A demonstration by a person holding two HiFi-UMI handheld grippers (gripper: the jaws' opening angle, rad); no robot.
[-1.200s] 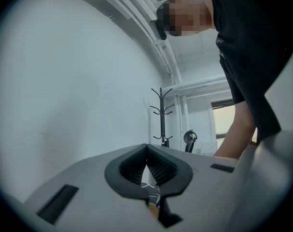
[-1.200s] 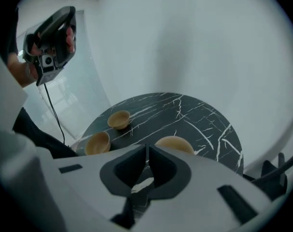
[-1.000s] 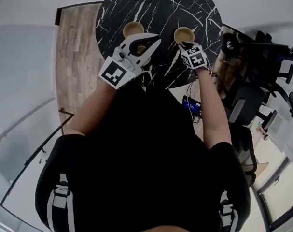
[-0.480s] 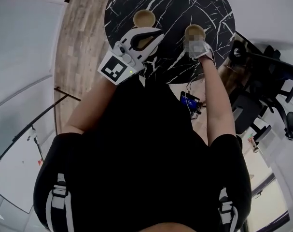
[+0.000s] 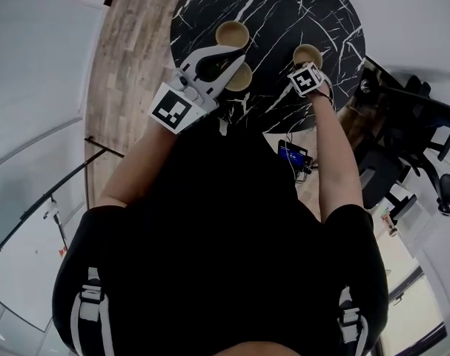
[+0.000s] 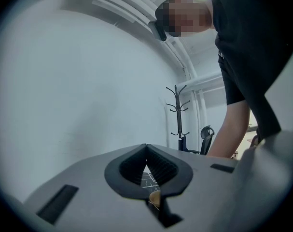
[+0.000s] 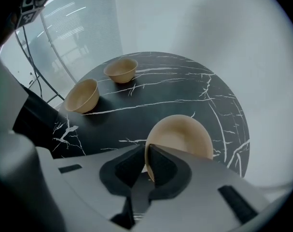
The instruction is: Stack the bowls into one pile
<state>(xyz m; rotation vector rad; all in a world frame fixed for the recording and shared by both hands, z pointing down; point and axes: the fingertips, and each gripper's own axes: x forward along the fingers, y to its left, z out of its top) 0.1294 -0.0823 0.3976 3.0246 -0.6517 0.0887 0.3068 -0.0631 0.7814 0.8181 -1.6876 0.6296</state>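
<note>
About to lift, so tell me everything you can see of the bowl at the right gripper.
The bowl is plain tan, matte, round and empty. It sits open side up on the black marbled table, near its edge, apart from the other two bowls. The right gripper, whose jaws have just been closing, pinches its near rim, one pad inside, one outside.

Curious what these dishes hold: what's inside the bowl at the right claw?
The bowl looks empty, bare tan inside. The right claw, its jaws just closed further on the rim, covers the near edge.

Far bowl (image 7: 121, 70), middle bowl (image 7: 82, 95), near bowl (image 7: 180, 137) (all tan, upright) sit apart on table (image 7: 185, 81).
</note>
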